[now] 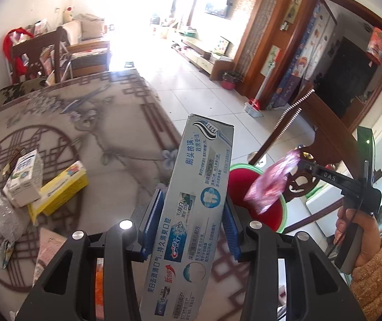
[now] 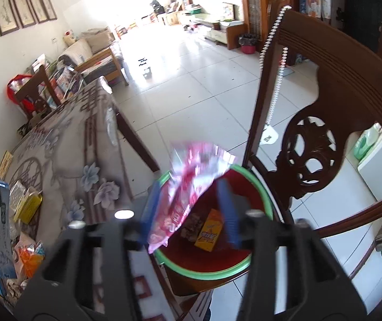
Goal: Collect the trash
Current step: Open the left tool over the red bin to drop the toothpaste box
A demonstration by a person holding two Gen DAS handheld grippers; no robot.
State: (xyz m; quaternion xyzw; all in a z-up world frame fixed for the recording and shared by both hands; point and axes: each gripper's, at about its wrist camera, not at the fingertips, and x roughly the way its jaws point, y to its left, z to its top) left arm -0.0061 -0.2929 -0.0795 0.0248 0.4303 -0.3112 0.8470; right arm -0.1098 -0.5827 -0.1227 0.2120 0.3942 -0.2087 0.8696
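White tiled floor (image 2: 191,85) runs to a glaring bright far end; framed pictures (image 2: 22,8) hang above a sofa (image 2: 94,50); carved wooden chair (image 2: 311,147) nearby

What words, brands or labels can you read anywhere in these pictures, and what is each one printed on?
"Crest": on the toothpaste box clamped in the left gripper.
"刷头挤满": also on the toothpaste box.
"DAS": on a finger of the right gripper.
Too blurred or small: the pink wrapper, orange box in the bin, yellow box, milk carton.
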